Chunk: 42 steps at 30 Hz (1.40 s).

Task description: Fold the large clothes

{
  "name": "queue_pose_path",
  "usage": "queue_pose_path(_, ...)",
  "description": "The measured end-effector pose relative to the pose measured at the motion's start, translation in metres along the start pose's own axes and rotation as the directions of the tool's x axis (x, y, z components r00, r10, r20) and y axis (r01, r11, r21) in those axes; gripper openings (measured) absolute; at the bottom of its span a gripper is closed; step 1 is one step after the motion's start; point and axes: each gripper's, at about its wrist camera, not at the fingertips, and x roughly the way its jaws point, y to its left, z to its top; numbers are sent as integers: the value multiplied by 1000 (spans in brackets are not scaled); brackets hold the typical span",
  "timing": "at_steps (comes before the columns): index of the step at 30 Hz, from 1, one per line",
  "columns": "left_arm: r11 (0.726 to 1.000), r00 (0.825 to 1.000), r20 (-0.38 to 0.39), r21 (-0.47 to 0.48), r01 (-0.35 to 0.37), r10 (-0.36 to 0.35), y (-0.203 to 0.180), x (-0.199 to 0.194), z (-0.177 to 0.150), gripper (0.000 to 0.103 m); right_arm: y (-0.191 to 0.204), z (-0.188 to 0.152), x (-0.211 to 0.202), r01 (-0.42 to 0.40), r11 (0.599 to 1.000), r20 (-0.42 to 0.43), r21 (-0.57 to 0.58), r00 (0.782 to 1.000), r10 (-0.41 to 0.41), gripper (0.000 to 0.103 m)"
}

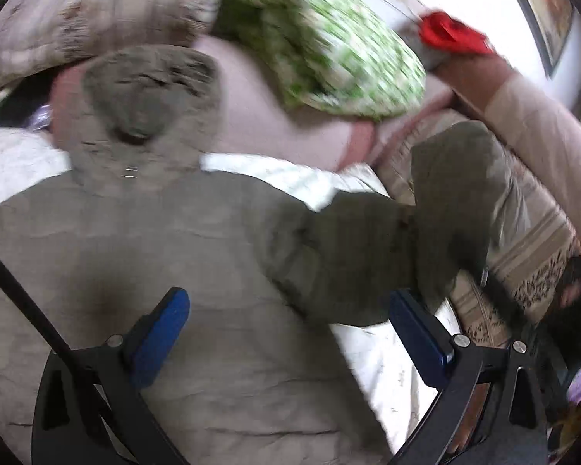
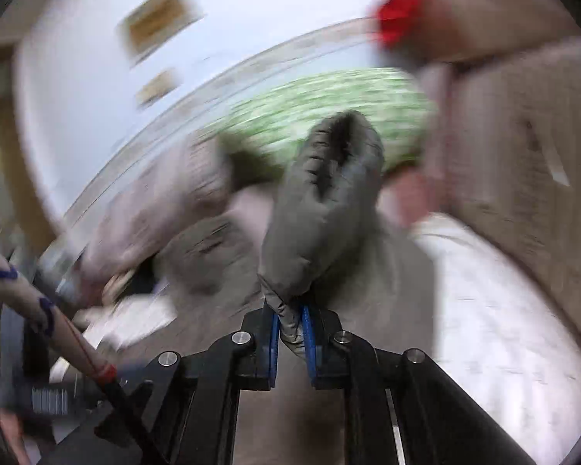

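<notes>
An olive-grey hooded jacket (image 1: 182,263) lies spread on the bed, hood (image 1: 147,93) toward the pillows. Its right sleeve (image 1: 453,201) is lifted and bent upward. My left gripper (image 1: 290,310) is open just above the jacket's back, blue pads (image 1: 162,333) wide apart and empty. In the right wrist view my right gripper (image 2: 290,321) is shut on the sleeve (image 2: 321,201), pinching its cuff end between the blue pads (image 2: 309,343) and holding it up over the jacket. The view is blurred by motion.
A green-and-white patterned pillow (image 1: 321,46) and a beige pillow (image 1: 97,7) lie at the head of the bed. A white sheet (image 1: 383,356) shows beside the jacket. A striped beige cover (image 1: 523,255) lies on the right. A red object (image 1: 449,35) sits near the wall.
</notes>
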Motion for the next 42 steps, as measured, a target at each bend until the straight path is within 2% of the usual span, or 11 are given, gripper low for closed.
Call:
queue_pose_path(7,982,1000,29,-189,-2,7,105,-36,-13,102,106,-68,58,-164,976,-248,-143,961,125,12)
queue_pose_path(14,939,997,-60,-343,18,-41,179,-6,-50,102,155,-140,125,-193,948,-484,-252,873,49,14)
queue_pose_path(16,924,996,-64,-382,28,-57,192,-4,-52,102,160,-149,140,-213,945,-516,-248,855,58,30)
queue_pose_path(18,911,997,-45,-410,42,-67,203,-9,-48,102,169,-160,152,-256,935,-547,-246,833,85,85)
queue_pose_path(19,911,998,-43,-411,23,-44,204,-12,-47,102,173,-163,151,-280,927,-556,-249,825,100,86)
queue_pose_path(24,934,967,-228,-305,-186,118,206,1,-59,102,149,-128,116,-305,947,-534,-98,820,209,86)
queue_pose_path(32,933,943,-308,-288,-216,123,202,34,-90,86,-5,-73,61,0,945,-289,327,952,100,86)
queue_pose_path(35,936,953,-267,-279,-217,141,193,28,-87,65,-42,-80,60,78,891,-297,447,952,66,81)
queue_pose_path(36,942,959,-262,-278,-186,112,190,26,-86,46,-50,-86,69,67,864,-312,499,944,107,81)
queue_pose_path(39,943,964,-249,-291,-163,90,190,22,-84,34,-62,-98,99,14,772,-308,636,921,237,77)
queue_pose_path(42,938,979,-194,-327,-118,55,200,4,-70,20,-67,-96,128,2,727,-306,686,908,286,43)
